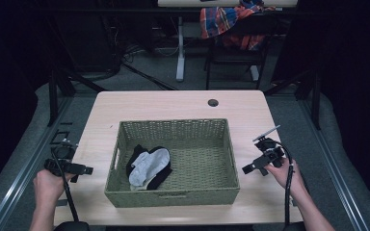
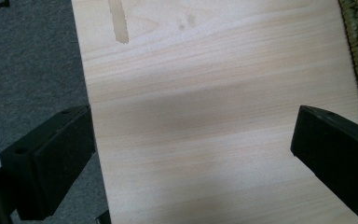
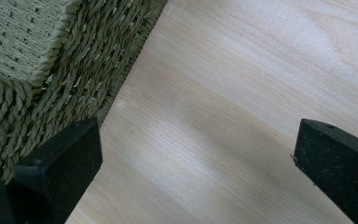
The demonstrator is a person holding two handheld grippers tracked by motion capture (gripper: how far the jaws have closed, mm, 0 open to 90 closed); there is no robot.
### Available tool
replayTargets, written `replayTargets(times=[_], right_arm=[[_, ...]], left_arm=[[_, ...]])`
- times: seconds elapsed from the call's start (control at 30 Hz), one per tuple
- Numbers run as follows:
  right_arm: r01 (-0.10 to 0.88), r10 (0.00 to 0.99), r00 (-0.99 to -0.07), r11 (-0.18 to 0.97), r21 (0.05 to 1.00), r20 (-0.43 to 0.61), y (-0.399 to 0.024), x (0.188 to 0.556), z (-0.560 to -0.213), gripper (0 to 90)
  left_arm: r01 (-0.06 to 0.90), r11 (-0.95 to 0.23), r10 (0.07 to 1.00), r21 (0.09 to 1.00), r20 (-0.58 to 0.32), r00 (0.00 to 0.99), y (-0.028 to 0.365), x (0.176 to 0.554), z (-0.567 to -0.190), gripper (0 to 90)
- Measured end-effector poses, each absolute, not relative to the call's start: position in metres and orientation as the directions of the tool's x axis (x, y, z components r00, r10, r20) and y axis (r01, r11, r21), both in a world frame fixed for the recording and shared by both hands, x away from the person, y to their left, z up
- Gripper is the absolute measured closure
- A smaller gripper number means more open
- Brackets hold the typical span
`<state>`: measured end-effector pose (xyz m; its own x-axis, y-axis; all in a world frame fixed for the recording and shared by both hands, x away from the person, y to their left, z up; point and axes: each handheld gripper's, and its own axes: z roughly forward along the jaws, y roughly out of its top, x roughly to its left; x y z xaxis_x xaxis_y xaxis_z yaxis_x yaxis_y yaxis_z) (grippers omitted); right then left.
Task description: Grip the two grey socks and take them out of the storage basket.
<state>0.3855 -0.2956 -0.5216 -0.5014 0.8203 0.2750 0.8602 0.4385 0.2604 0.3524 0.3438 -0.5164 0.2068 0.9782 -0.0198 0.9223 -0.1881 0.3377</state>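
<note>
The left gripper, a black 2-jaw hand-held tool, hovers over the left edge of the pale wooden table, well apart from the basket, and its own view shows both jaws spread wide with nothing but bare wood between them. The right gripper, of the same make, is held over the table's right side just beside the basket's right wall; its jaws also stand wide apart and hold nothing, with the woven corner showing at the left of its view.

The olive-green rectangular woven basket sits in the middle of the table. Inside it, in the front left part of the floor, lies a crumpled bundle of black and light grey cloth, which looks like socks or similar small garments, though the exact kind cannot be told.

As a judgement: the work appears to be about getting the cloth out of the basket, or handling it there, and no part of that shows as done. The bundle lies untouched in the basket, nothing lies on the table outside it, and both tools are empty and off to the sides. What is left would be the reach into the basket, the grasp and whatever follows.

The cloth is soft and limp, folded over itself, the grey piece on top of the black.
</note>
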Motion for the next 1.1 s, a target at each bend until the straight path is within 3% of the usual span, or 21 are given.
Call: replayTargets(times=[0.53,0.8,1.1], right_arm=[[0.86,0.818,-0.499,0.425,0.283,0.286,-0.295,0.384,-0.522,3.0],[0.869,0.827,-0.477,0.393,0.3,0.299,-0.292,0.383,-0.525,3.4],[0.86,0.815,-0.501,0.431,0.273,0.292,-0.294,0.385,-0.523,3.5]], left_arm=[[0.906,-0.214,0.973,0.365,0.002,0.229,0.343,0.351,-0.508,0.2],[0.888,-0.218,0.973,0.404,0.018,0.23,0.341,0.349,-0.487,0.3],[0.861,-0.234,0.967,0.451,0.02,0.253,0.332,0.347,-0.464,0.3]])
